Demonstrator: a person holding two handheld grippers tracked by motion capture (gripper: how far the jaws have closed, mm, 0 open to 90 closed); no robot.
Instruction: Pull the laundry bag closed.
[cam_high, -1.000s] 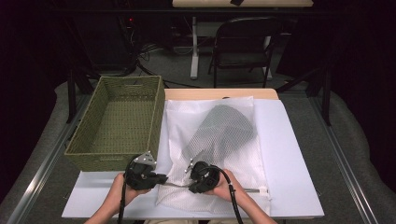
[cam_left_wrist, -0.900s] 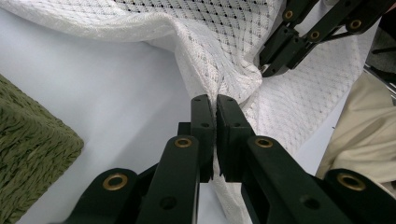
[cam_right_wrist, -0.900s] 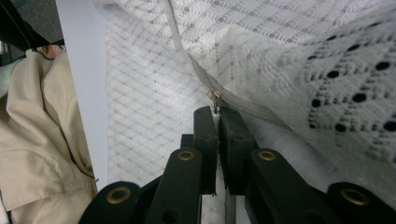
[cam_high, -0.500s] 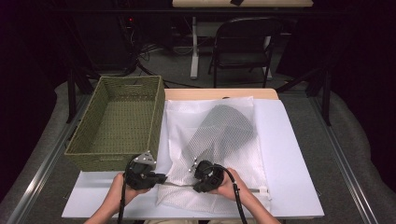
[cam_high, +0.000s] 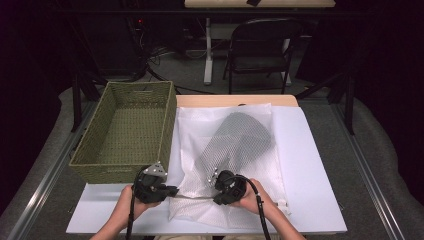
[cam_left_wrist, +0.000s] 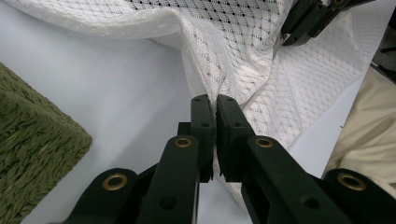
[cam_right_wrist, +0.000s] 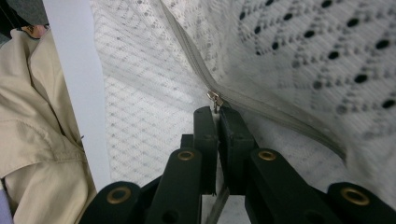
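A white mesh laundry bag (cam_high: 225, 150) lies on the white table top, with a dark garment (cam_high: 235, 140) showing through it. My left gripper (cam_high: 172, 191) is shut on the bag's left front edge (cam_left_wrist: 224, 88), and the mesh bunches up right at its jaw tips (cam_left_wrist: 215, 100). My right gripper (cam_high: 216, 191) is shut on the zipper pull (cam_right_wrist: 214, 99), just past its jaw tips (cam_right_wrist: 215, 112); the grey zipper (cam_right_wrist: 196, 60) runs away up the fabric. The zipper line is stretched between the two grippers. My right gripper (cam_left_wrist: 308, 21) also appears at the top of the left gripper view.
A green woven basket (cam_high: 127, 130), empty, stands on the left, its corner (cam_left_wrist: 32, 140) close to my left gripper. The white board (cam_high: 310, 165) lies bare on the right. A folding chair (cam_high: 260, 50) stands beyond the table. A beige sleeve (cam_right_wrist: 42, 140) is near the front edge.
My right gripper has slid to the right along the front of the bag, away from the left one. The left gripper stays put.
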